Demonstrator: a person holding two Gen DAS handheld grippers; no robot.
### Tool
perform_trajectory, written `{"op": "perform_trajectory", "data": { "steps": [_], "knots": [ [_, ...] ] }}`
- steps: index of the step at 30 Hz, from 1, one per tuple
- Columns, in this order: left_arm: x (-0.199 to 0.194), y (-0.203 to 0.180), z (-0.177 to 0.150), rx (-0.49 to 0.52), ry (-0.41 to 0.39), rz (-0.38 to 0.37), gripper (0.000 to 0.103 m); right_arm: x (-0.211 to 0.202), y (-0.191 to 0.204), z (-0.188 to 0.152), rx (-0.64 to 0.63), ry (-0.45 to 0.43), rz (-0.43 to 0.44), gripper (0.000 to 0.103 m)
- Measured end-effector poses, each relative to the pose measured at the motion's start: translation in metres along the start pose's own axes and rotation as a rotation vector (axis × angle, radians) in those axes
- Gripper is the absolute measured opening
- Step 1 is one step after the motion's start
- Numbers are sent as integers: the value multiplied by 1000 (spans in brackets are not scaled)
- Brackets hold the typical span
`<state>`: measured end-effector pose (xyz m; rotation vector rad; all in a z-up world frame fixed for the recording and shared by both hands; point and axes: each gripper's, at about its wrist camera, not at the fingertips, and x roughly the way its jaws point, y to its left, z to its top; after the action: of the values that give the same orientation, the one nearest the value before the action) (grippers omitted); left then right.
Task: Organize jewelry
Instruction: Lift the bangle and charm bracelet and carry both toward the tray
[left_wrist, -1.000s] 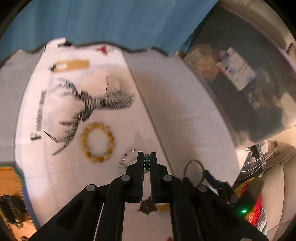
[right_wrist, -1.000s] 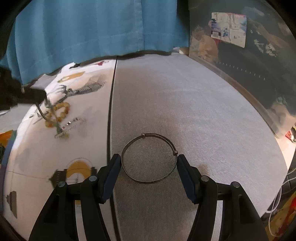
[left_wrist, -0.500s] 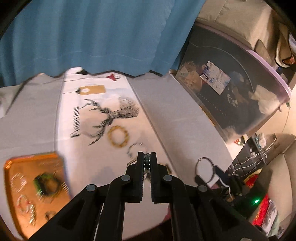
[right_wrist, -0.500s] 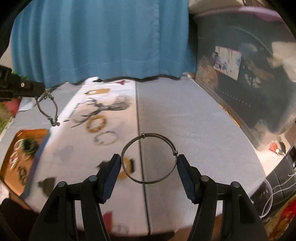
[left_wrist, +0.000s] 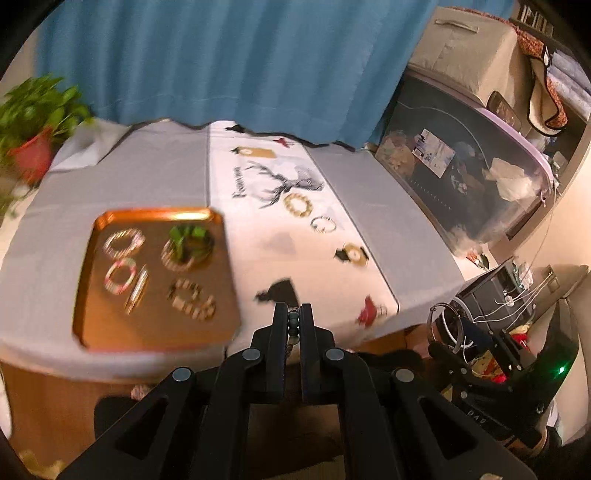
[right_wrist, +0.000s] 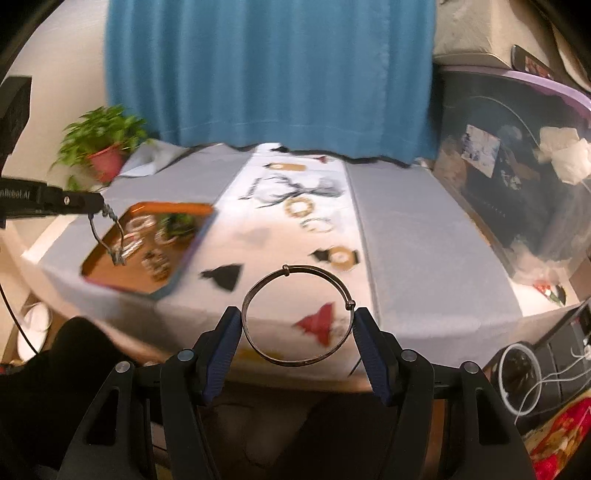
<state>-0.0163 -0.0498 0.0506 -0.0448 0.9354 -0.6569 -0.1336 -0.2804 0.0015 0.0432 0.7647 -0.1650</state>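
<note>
My left gripper (left_wrist: 294, 320) is shut on a dark beaded bracelet (left_wrist: 293, 325), held off the table's near edge; in the right wrist view the bracelet (right_wrist: 107, 236) dangles from it above the orange tray (right_wrist: 184, 273). My right gripper (right_wrist: 297, 325) is shut on a thin metal bangle (right_wrist: 297, 315), held across its width in front of the table. The orange tray (left_wrist: 155, 328) on the left holds several bracelets. A yellow bead bracelet (left_wrist: 297, 205) and a small silver bracelet (left_wrist: 323, 224) lie on the white runner.
A table with a grey cloth (left_wrist: 399, 221) and a white deer-print runner (left_wrist: 280, 184). A blue curtain (left_wrist: 229, 62) hangs behind. A potted plant (left_wrist: 33, 122) stands far left. A dark storage bin (left_wrist: 472, 177) stands to the right, cables and devices (left_wrist: 509, 295) below it.
Both grippers have pulled back and up from the table with their bracelets; the whole table and the orange tray have come into view. Neither grip has changed.
</note>
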Motion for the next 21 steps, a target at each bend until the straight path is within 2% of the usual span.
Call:
{"op": "perform_trajectory", "data": {
  "steps": [8,21],
  "knots": [
    [-43,17,-50,-43,-26,22,4,-33,41,-22,-59,5,43,63],
    [-61,21,-62,-28,-71,44,4,-49,62,-25,-99,1,48,63]
  ]
}}
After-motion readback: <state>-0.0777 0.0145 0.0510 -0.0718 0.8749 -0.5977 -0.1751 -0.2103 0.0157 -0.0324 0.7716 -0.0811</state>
